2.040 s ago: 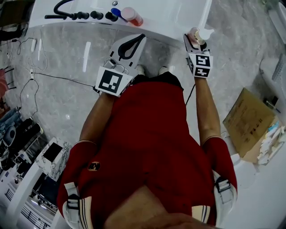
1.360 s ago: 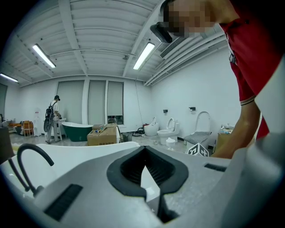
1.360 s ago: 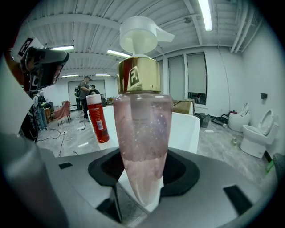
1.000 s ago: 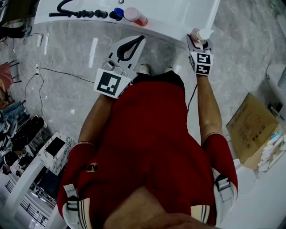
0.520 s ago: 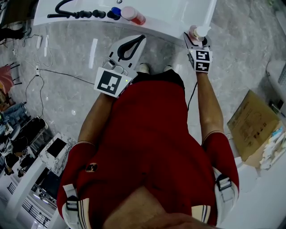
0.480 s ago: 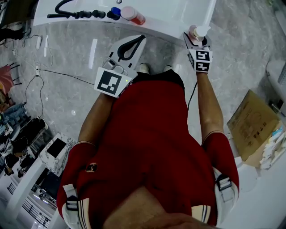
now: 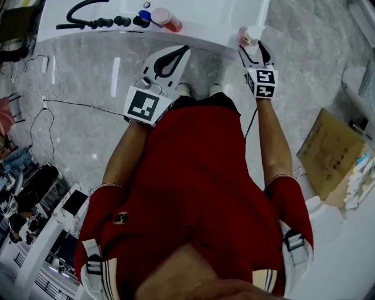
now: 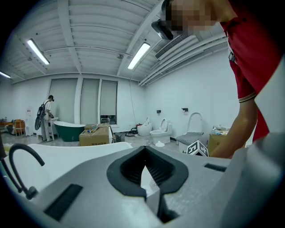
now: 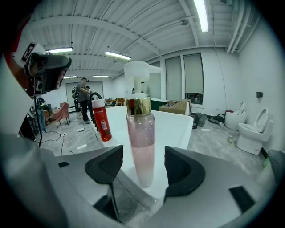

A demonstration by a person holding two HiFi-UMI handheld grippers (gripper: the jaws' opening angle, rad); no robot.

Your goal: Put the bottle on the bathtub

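Observation:
A clear pump bottle (image 9: 141,138) of pink liquid, with a gold collar and a white pump, stands upright on the white bathtub rim (image 9: 176,127). My right gripper (image 9: 142,167) is open around it, with a gap between each pad and the bottle. In the head view the bottle (image 7: 251,36) sits on the tub's near right corner, just past the right gripper (image 7: 253,51). My left gripper (image 7: 168,60) hovers short of the tub edge (image 7: 205,26), shut and empty, pads (image 8: 133,173) pressed together.
A red bottle (image 7: 166,19) stands on the tub deck further left, beside a blue cap (image 7: 144,16), dark knobs (image 7: 111,22) and a black faucet (image 7: 82,10). A cardboard box (image 7: 328,153) lies at the right. Cables (image 7: 58,101) run over the marble floor.
My right gripper carried the pump bottle forward onto the tub rim, and its jaws have opened off it. The left gripper has hardly moved.

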